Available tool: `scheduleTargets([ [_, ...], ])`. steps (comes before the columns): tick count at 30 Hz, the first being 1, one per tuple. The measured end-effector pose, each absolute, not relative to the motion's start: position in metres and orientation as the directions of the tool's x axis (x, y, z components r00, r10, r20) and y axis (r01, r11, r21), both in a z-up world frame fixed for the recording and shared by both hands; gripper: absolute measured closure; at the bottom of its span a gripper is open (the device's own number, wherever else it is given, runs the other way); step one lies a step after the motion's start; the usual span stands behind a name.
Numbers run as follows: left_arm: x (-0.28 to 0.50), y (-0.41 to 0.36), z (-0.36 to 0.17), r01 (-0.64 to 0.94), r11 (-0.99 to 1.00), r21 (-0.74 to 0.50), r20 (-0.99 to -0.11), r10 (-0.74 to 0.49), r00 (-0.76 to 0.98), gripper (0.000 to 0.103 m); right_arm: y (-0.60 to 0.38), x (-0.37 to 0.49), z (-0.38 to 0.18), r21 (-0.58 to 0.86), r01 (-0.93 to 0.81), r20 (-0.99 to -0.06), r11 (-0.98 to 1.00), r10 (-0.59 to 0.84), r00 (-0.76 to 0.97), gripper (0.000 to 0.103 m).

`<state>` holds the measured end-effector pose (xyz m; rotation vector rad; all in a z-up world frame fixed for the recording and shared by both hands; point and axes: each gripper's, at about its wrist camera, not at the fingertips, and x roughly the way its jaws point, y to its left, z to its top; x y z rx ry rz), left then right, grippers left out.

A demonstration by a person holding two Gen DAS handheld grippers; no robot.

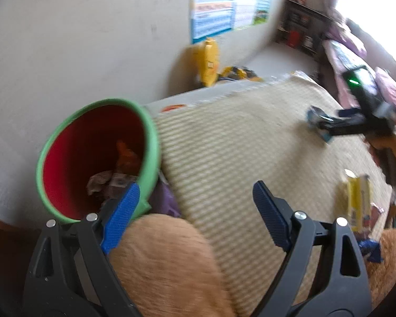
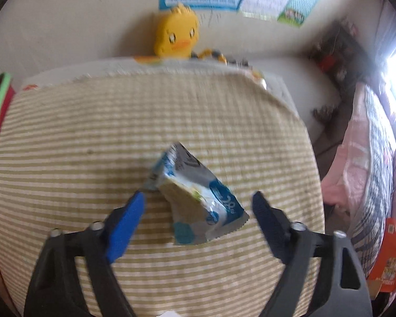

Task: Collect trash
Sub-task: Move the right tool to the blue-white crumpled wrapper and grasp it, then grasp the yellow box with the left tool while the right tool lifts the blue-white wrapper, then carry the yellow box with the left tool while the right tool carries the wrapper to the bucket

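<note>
Low in the right wrist frame, the right hand-held gripper stands wide open around a crinkly blue-white wrapper on the striped woven mat, holding nothing. Thin foil could slip or fold away on closing. The left hand-held gripper, open and empty, hangs near the red bin.

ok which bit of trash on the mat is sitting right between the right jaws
The crumpled blue and white wrapper, lying on the striped mat between the open right jaws. The yellow carton lies apart from it on the mat, with neither gripper's jaws around it.
</note>
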<state>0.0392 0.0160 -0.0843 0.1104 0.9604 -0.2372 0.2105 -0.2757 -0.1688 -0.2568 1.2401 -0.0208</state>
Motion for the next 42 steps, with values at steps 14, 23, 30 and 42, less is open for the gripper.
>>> scheduleTargets([
  [14, -0.003, -0.117, -0.099, 0.488, 0.857, -0.164, -0.856, -0.369, 0.362, 0.018, -0.306, 0.137, -0.131, 0.039, 0.024, -0.901, 0.999, 0.025, 0.433, 0.098],
  [23, -0.011, -0.211, -0.135, 0.602, 0.775, -0.190, -0.901, -0.382, 0.207, 0.018, -0.343, 0.103, -0.117, 0.152, 0.150, -0.870, 0.977, 0.060, 0.489, 0.098],
  [30, 0.008, -0.227, -0.170, 0.562, 0.792, -0.240, -0.930, -0.354, 0.102, 0.037, -0.358, 0.089, -0.116, 0.209, 0.194, -0.853, 0.958, 0.082, 0.515, 0.098],
  [42, 0.008, -0.199, -0.152, 0.553, 0.787, -0.273, -0.913, -0.394, 0.110, 0.084, -0.353, 0.081, -0.112, 0.214, 0.221, -0.832, 0.952, 0.059, 0.552, 0.099],
])
